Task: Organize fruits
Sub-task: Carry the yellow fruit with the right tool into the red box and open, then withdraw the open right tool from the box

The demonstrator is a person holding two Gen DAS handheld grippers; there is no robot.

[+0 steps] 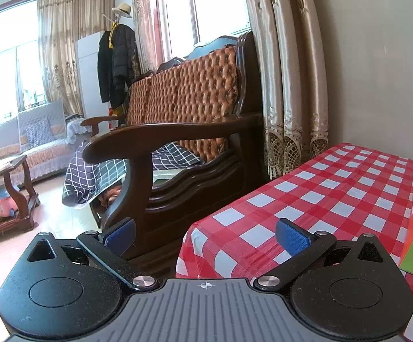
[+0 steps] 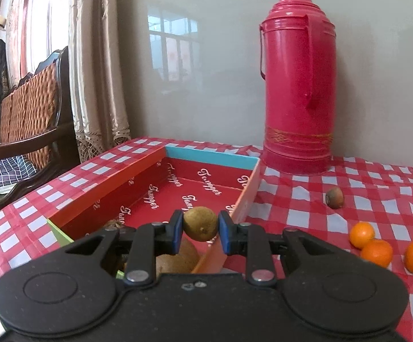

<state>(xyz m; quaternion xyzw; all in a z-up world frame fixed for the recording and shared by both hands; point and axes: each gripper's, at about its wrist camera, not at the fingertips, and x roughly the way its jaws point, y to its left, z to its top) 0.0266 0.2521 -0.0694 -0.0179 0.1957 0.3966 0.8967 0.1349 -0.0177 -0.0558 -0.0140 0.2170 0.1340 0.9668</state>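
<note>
We are pinching a kiwi [image 2: 200, 223] in our right gripper [image 2: 200, 228] above the box [image 2: 206, 156]'s right wall; slipping risks rolling outside. Our left gripper [image 1: 205, 235] is hanging spread, holding nothing.

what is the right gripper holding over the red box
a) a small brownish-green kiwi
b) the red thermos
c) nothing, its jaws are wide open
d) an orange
a: in the right wrist view the right gripper is shut on a small brownish-green kiwi above the red box, while the oranges lie on the checked tablecloth and the thermos stands at the back.
</note>
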